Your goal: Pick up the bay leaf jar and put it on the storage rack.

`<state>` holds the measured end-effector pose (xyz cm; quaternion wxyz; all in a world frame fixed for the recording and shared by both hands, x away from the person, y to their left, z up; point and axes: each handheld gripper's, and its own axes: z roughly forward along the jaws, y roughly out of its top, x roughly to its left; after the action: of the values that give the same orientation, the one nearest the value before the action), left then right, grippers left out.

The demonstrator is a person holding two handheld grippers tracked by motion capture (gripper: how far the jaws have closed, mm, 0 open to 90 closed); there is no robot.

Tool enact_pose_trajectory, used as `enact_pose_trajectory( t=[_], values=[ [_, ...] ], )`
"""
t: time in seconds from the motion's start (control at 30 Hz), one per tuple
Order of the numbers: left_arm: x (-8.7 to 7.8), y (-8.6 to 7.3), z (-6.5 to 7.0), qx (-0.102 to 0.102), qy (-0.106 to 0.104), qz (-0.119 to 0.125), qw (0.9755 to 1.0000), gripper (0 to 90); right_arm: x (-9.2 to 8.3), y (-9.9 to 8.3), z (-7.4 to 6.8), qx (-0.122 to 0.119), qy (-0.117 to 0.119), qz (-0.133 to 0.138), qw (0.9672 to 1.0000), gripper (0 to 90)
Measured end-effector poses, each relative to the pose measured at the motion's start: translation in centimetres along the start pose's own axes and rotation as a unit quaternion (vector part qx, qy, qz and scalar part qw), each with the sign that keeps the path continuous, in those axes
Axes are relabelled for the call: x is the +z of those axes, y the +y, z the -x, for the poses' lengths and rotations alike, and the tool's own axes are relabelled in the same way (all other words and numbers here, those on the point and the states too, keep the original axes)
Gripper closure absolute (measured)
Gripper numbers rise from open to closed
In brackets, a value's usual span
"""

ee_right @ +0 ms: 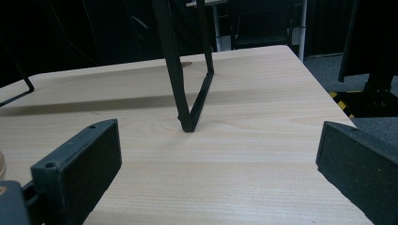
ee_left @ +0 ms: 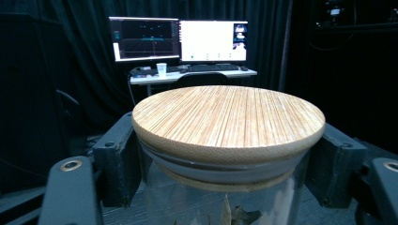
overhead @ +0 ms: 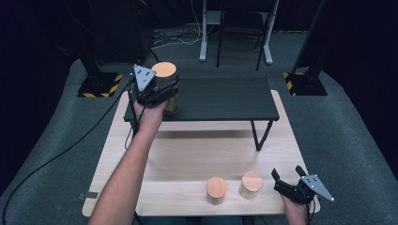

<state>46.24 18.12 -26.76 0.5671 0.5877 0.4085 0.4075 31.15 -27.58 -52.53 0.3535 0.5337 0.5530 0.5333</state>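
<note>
One jar [overhead: 167, 89] up on the black shelf [overhead: 225, 101], left gripper [overhead: 157, 91] loosening around it; two jars [overhead: 217, 190] waiting below, right gripper [overhead: 287, 180] gaping empty.

jar [ee_left: 228, 140]: base cut off by the bottom edge, dark contents inside cannot be made out | pad contact on the glass: cannot be told, hidden beneath the lid's rim | left gripper [overhead: 157, 89]: fingertips masked by the jar in the high view | monitors [ee_left: 178, 40]: screen content too small to be read | right gripper [ee_right: 218, 164]: both jaws cropped by the frame edges
</note>
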Motion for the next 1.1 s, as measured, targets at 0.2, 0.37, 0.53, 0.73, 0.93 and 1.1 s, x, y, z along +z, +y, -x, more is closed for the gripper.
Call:
enact_pose_trajectory(
  t=[0.2,0.37,0.53,0.73,0.93,1.1],
  values=[
    [-0.7,0.1,-0.1,-0.003,-0.008,0.0,1.0,0.1,0.0,0.0,0.0,0.001,0.001,-0.001,1.0,0.0],
    [-1.8,0.1,0.2,0.007,-0.014,-0.004,0.9999,0.1,0.0,0.0,0.0,0.0,0.001,-0.002,1.0,0.0],
    [-3.4,0.4,0.3,0.013,-0.016,-0.004,0.9998,0.1,0.0,0.0,0.0,-0.001,0.003,-0.003,1.0,0.0],
    [-5.8,0.1,1.2,0.033,-0.025,-0.003,0.9991,0.4,0.1,0.0,-0.1,-0.009,0.004,-0.005,0.9999,0.0],
    [-7.7,0.0,2.3,0.04,-0.035,0.008,0.9985,0.7,0.0,0.0,-0.1,-0.009,0.008,-0.007,0.9999,0.1],
    [-8.4,0.1,3.0,0.043,-0.047,0.01,0.9979,0.7,0.1,0.0,-0.2,-0.013,0.009,-0.012,0.9998,0.4]
  ],
)
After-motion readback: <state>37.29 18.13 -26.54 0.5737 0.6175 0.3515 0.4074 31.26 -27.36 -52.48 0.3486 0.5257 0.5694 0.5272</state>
